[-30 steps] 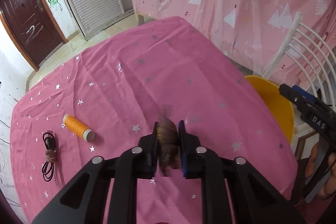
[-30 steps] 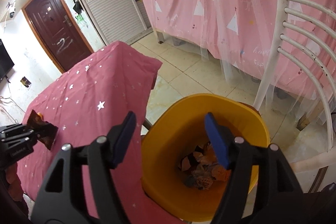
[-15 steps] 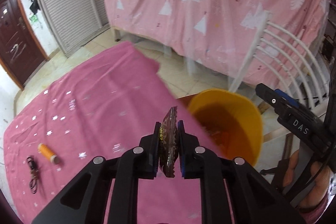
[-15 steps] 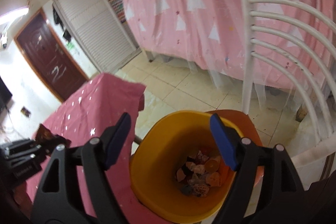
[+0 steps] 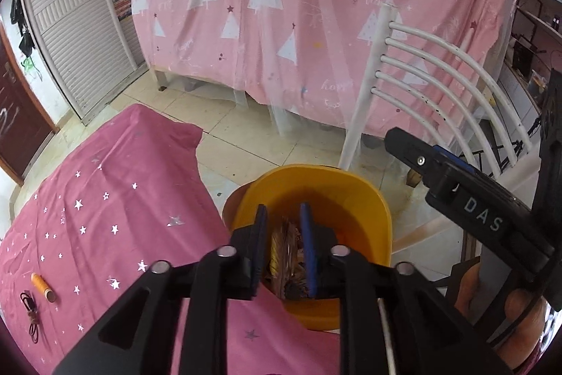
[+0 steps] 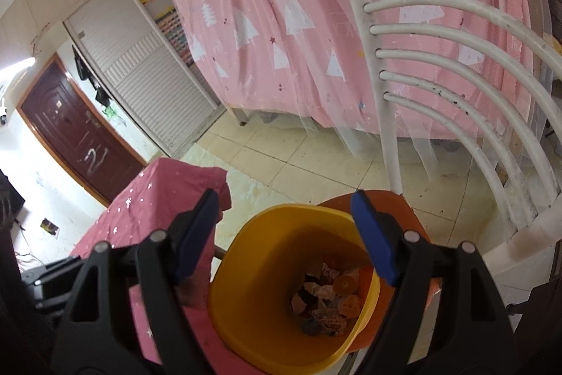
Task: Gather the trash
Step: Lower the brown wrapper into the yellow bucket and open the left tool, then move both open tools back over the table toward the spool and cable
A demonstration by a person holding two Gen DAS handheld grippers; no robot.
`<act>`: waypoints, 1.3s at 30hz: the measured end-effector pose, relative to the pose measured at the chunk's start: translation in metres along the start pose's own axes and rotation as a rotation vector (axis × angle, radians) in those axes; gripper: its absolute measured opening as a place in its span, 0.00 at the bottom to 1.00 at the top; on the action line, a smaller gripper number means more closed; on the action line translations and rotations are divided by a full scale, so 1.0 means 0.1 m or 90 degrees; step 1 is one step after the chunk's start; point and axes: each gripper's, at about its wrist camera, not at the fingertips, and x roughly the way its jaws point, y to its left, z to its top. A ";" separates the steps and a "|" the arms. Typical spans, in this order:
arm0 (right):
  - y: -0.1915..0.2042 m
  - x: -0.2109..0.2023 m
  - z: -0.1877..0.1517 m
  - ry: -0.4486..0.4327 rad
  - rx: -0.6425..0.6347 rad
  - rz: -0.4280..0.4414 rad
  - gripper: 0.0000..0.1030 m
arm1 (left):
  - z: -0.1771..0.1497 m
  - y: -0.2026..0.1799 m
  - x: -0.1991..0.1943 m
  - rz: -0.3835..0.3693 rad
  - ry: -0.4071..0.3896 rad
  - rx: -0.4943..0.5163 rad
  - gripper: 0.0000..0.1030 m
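We've got pale beige floor tiles (image 6: 316, 164), kinda scuffed, and a big pink cloth with white tree prints (image 5: 281, 6) draped down almost to the floor. A white slatted chair back (image 6: 456, 86) stands in front of it. Off left there's a white louvred sliding cupboard door (image 6: 151, 86), a dark red-brown entry door (image 6: 77, 136) and a strip light (image 6: 17, 65) glowing above it.

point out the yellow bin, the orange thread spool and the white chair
yellow bin (image 5: 381, 220): left wrist view, on its right rim
orange thread spool (image 5: 43, 286): left wrist view, on the middle of its orange winding
white chair (image 6: 453, 65): right wrist view, on a curved back slat
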 end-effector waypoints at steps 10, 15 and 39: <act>0.17 0.02 -0.02 0.002 -0.024 0.010 0.74 | -0.14 0.19 -0.10 0.003 -0.005 -0.019 0.55; 0.41 0.01 -0.10 0.000 -0.051 0.020 0.74 | -0.22 0.51 -0.24 0.014 -0.013 -0.054 0.57; 2.03 0.21 -0.69 0.052 -0.230 0.097 0.75 | -1.02 2.82 -0.91 0.168 -0.045 -0.264 0.68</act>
